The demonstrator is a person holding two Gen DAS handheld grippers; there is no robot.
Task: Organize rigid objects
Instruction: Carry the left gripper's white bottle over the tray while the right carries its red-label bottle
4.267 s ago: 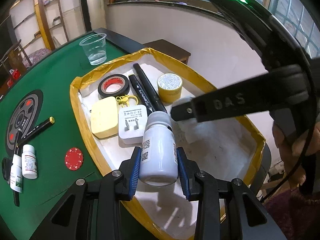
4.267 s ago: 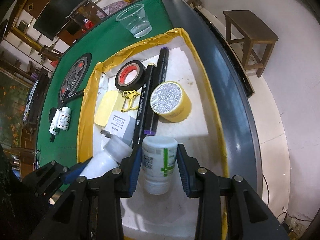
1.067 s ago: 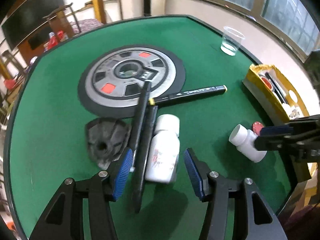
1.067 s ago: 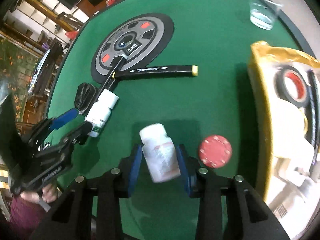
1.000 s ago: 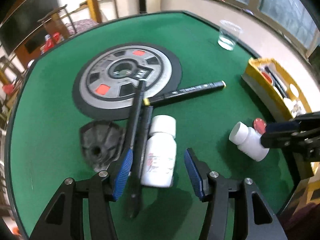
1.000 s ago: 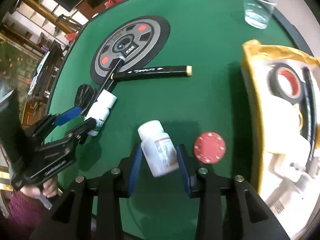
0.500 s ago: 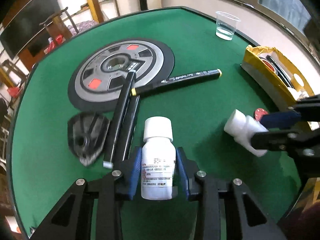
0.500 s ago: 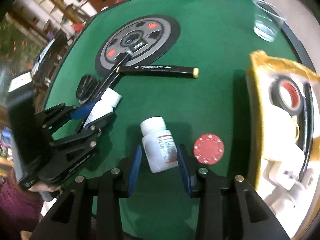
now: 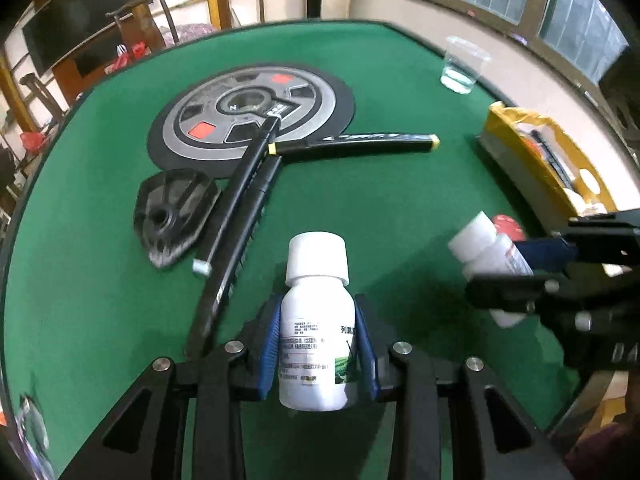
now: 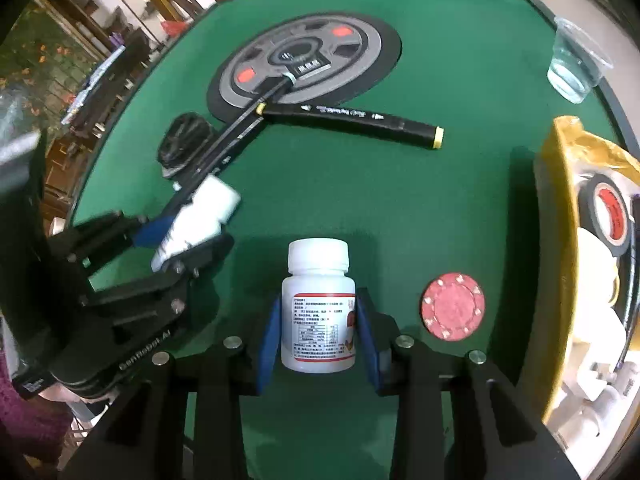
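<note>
Two white bottles are clamped, one per gripper. The left gripper [image 9: 316, 354] pinches a green-labelled bottle [image 9: 314, 328], cap forward, over the green bench [image 9: 380, 200]; its jaws closed on it within the past second. The right gripper [image 10: 319, 330] grips a red-labelled bottle [image 10: 318, 308] just beside a red chip [image 10: 453, 306]. Farther off lie black markers [image 9: 376, 142] and, at the right edge, a yellow-rimmed tray [image 10: 560, 240].

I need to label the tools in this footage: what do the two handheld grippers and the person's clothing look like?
Both the left gripper and the right gripper are black angular frames with silver bolts and ribbed blue pads. White lettering marks the left one's body. A maroon sleeve shows.
</note>
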